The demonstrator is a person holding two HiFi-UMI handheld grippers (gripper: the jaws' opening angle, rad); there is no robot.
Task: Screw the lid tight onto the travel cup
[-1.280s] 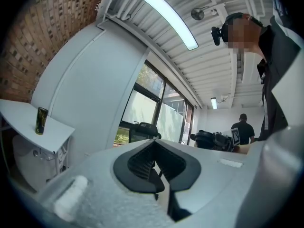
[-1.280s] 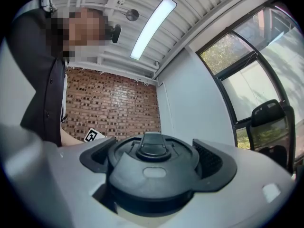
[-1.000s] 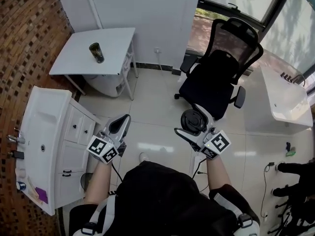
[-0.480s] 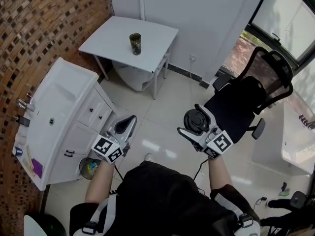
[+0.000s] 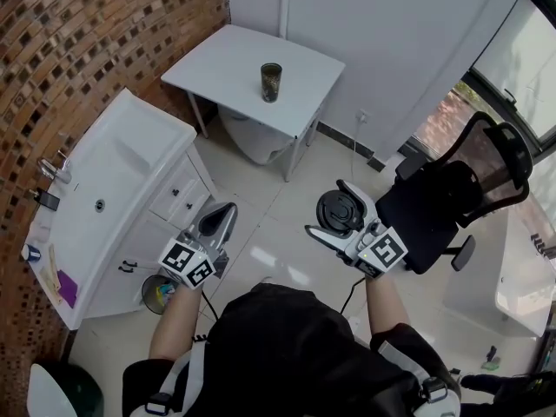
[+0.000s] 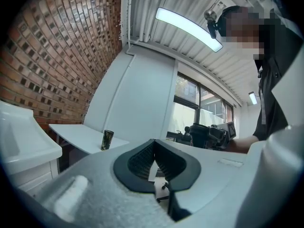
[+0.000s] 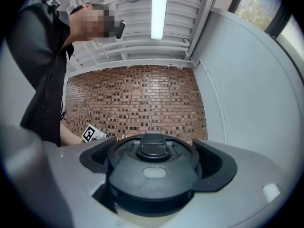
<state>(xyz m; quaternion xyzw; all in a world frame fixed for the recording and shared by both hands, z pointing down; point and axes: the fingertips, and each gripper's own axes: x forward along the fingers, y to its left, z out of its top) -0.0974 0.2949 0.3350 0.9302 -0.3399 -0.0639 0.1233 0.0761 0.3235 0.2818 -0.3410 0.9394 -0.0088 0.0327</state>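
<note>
The travel cup (image 5: 271, 82), dark and without a lid, stands upright on a small white table (image 5: 228, 62) by the far wall. It shows small in the left gripper view as the cup (image 6: 107, 140). My right gripper (image 5: 335, 213) is held over the floor, well short of the table, and is shut on the round black lid (image 5: 338, 212). In the right gripper view the lid (image 7: 153, 167) fills the space between the wide-set jaws. My left gripper (image 5: 218, 221) is shut with nothing in it, its pads (image 6: 142, 158) pressed together.
A white sink cabinet (image 5: 111, 179) stands along the brick wall at the left, with a small bin (image 5: 156, 294) at its foot. A black office chair (image 5: 445, 196) stands to the right, close to my right gripper. Pale tiled floor lies between me and the table.
The head view has swung, so the table and cup now sit further right and the chair nearer the right edge. Both grippers keep their poses; the lid stays gripped.
</note>
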